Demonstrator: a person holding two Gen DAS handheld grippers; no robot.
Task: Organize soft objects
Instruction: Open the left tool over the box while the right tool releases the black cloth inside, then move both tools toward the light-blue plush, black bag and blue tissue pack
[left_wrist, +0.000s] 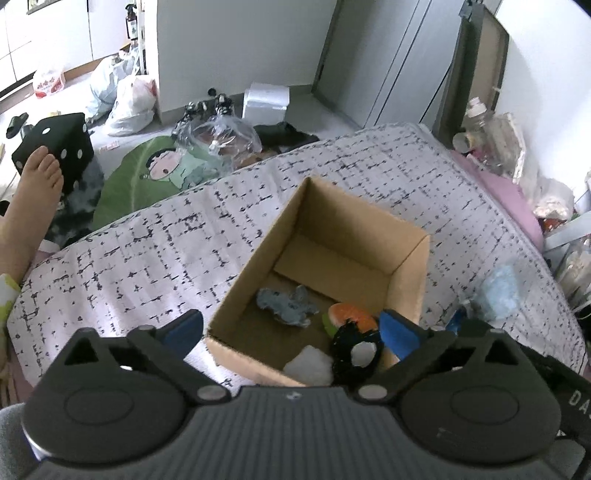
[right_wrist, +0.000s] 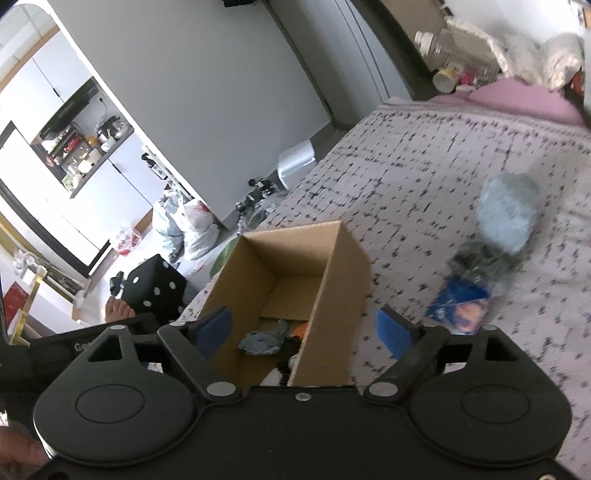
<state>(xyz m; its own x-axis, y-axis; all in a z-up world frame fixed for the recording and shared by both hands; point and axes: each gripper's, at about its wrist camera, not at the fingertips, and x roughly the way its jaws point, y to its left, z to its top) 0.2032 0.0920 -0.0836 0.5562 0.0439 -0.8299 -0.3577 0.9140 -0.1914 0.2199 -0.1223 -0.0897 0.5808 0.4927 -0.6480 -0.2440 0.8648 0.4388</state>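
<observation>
An open cardboard box (left_wrist: 410, 277) stands on a patterned bedspread (left_wrist: 147, 251). Inside it lie a grey-blue plush (left_wrist: 286, 302), an orange toy (left_wrist: 351, 315), a black-and-white plush (left_wrist: 356, 350) and a white soft piece (left_wrist: 308, 365). My left gripper (left_wrist: 291, 332) hangs open over the box's near side, nothing between its blue pads. In the right wrist view the same box (right_wrist: 332, 258) sits ahead, the grey-blue plush (right_wrist: 264, 339) visible inside. My right gripper (right_wrist: 303, 332) is open above the box's near wall, empty. A light blue fluffy toy (right_wrist: 508, 214) lies on the bedspread to the right.
A blue packet (right_wrist: 460, 302) and dark crumpled plastic (right_wrist: 480, 266) lie beside the fluffy toy. On the floor beyond the bed: a black dice cushion (left_wrist: 59, 147), a green cartoon cushion (left_wrist: 147, 173), plastic bags (left_wrist: 129, 96). A person's foot (left_wrist: 38, 173) is at left. Bottles and clutter (left_wrist: 491, 136) crowd the right edge.
</observation>
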